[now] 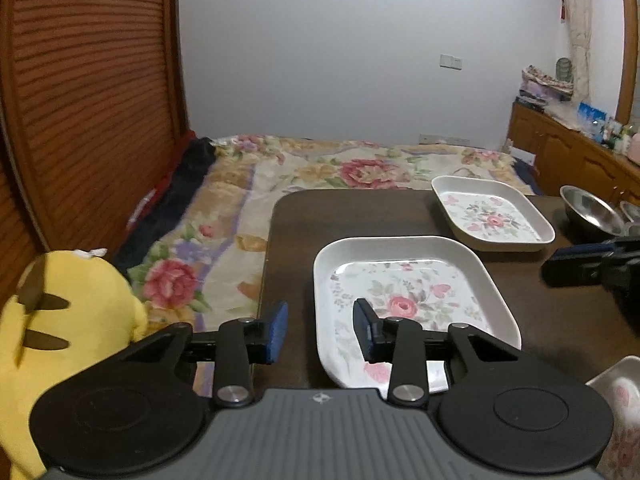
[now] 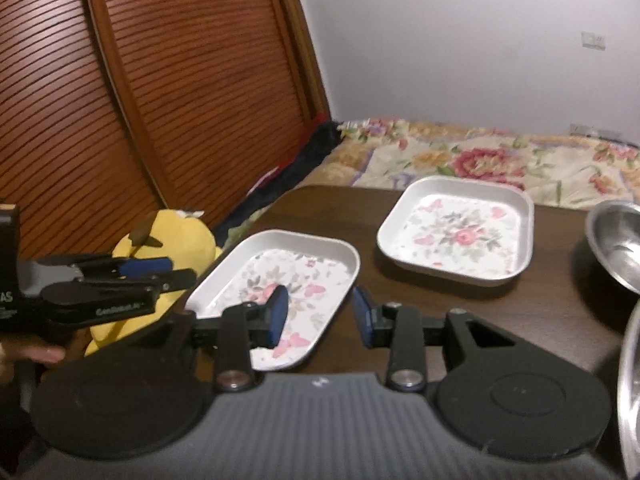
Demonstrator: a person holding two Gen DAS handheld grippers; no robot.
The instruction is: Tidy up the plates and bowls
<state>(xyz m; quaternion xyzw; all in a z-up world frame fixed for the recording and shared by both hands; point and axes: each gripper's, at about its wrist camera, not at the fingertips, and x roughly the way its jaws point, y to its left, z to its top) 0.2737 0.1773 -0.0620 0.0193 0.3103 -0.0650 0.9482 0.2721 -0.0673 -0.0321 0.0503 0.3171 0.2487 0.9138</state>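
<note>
Two white square plates with a floral print lie on the dark brown table [image 1: 400,212]. The near plate [image 1: 404,292] sits between both grippers. My left gripper [image 1: 320,330] is open and straddles its left rim, with one finger over the inside and one outside. My right gripper [image 2: 320,316] is open and straddles the right rim of the same plate [image 2: 280,272]. Neither pair of pads presses on the rim. The far plate [image 1: 492,212] [image 2: 460,232] lies apart, further back. The left gripper [image 2: 182,271] shows from the side in the right wrist view, and the right gripper [image 1: 560,264] in the left wrist view.
A steel bowl [image 1: 592,212] [image 2: 616,248] stands at the table's right, a second steel bowl [image 2: 630,380] nearer. Another floral dish [image 1: 616,392] is at the near right. A yellow plush toy [image 1: 60,320] lies left of the table, by a floral-quilted bed [image 1: 320,164] and slatted wooden door [image 1: 88,100].
</note>
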